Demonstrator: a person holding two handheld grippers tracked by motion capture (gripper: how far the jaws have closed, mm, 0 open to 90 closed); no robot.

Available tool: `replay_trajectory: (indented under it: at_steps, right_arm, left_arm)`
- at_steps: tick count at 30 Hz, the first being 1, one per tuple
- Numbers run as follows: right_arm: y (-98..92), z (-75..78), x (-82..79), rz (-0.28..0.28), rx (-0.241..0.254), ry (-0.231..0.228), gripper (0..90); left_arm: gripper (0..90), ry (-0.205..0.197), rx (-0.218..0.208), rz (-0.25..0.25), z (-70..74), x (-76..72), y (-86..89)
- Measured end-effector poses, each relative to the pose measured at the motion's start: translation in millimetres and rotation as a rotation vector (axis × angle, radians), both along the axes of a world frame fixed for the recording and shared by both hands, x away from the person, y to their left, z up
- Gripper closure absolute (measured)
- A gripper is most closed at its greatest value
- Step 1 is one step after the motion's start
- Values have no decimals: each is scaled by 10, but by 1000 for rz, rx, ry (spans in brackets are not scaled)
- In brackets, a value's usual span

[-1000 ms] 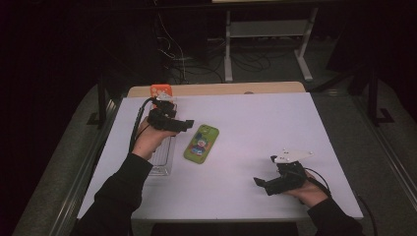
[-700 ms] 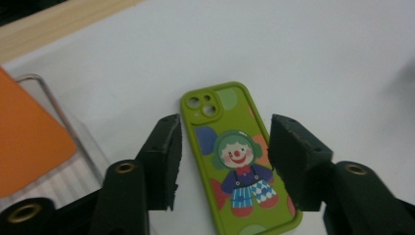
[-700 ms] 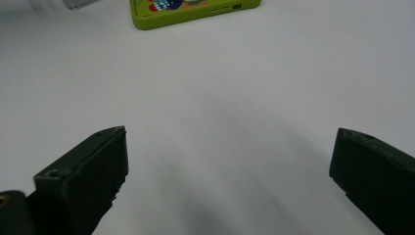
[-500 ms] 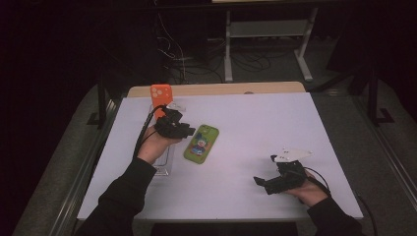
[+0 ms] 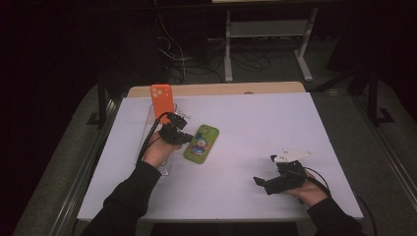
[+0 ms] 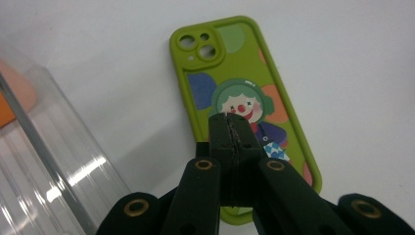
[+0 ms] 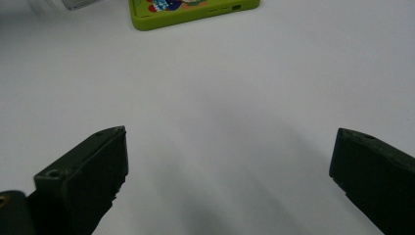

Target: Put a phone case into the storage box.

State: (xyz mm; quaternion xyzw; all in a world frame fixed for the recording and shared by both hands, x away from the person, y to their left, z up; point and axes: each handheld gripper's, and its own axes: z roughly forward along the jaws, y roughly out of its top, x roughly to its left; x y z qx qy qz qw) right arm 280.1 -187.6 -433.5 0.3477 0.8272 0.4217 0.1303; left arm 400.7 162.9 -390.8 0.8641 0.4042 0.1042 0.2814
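A green phone case [image 5: 201,142] with a clown picture lies flat on the white table [image 5: 275,128]. My left gripper [image 5: 185,138] hovers at its left edge. In the left gripper view its jaws have just been closing and now meet with nothing between them, my left gripper [image 6: 230,125] low over the green case [image 6: 235,73]. An orange phone case [image 5: 162,98] stands upright in a clear rack [image 5: 147,142] behind that hand. My right gripper [image 5: 263,184] rests near the front right, jaws wide apart. In the right gripper view, my right gripper [image 7: 227,156] points at the green case [image 7: 193,12] farther off.
The clear rack [image 6: 49,161] runs along the table's left side, close to the left gripper. A wooden strip [image 5: 221,89] borders the far edge. Beyond it are dark floor, cables and a metal stand [image 5: 265,29].
My left gripper has dropped from near the orange case toward the table beside the green case, and its jaws have come together. The right hand has kept still.
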Motion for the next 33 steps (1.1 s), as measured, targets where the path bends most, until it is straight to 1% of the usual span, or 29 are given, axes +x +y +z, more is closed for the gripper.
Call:
replay_trajectory:
  at_steps: [1,2,3,4,5,6,7,9,11,12,13,14,15,16,17,20,22,23,25,26,28,31,33]
  right_arm:
    - [1,1,1,0,1,2,1]
    - [2,2,2,0,2,2,1]
    - [2,2,1,1,3,4,1]
    - [3,2,1,2,3,4,1]
    - [3,3,-1,3,4,6,1]
    - [3,3,-1,3,5,6,1]
    - [3,4,-2,3,5,6,1]
    - [0,8,-5,6,7,4,1]
    - [0,8,-5,5,8,4,1]
    - [0,9,-4,6,7,6,1]
    - [1,9,-3,5,7,6,1]
    - [2,8,0,7,6,5,1]
    - [4,8,-1,7,6,6,2]
    - [5,8,0,8,6,4,1]
    - [4,8,1,9,7,3,1]
    - [3,6,3,6,9,8,1]
    - [3,5,4,7,8,8,1]
    - [3,7,1,8,9,8,2]
    - [1,9,0,10,8,6,1]
    - [1,9,0,8,10,7,2]
    - [-1,10,1,7,12,9,2]
    - [-5,11,1,10,14,8,1]
    - [-7,13,0,10,16,6,1]
  left_arm:
    - [894,-6,-9,17,-14,-9,-12]
    - [894,0,-11,37,-21,-18,-25]
    - [894,0,-5,50,-24,-28,-38]
    - [895,-1,3,50,-23,-34,-44]
    - [895,2,-2,60,-31,-39,-60]
    - [895,2,17,69,-36,-36,-70]
    - [895,-10,32,74,-43,-26,-82]
    - [895,-16,48,88,-46,1,-101]
    - [895,-23,48,109,-47,37,-127]
    - [895,-10,64,118,-49,59,-140]
    - [895,-12,58,138,-64,88,-165]
    - [895,-8,70,143,-65,120,-174]
    - [895,-12,73,151,-58,145,-183]
    - [895,-11,64,163,-58,169,-195]
    - [895,-4,72,167,-64,197,-207]
    - [895,27,121,180,-96,308,-224]
    - [895,39,123,192,-109,358,-240]
    - [895,49,133,188,-115,387,-246]
    - [895,48,135,193,-122,427,-278]
    - [895,65,141,192,-124,447,-296]
    - [895,75,148,201,-151,484,-328]
    - [894,91,176,207,-201,522,-371]
    - [895,96,179,221,-229,530,-386]
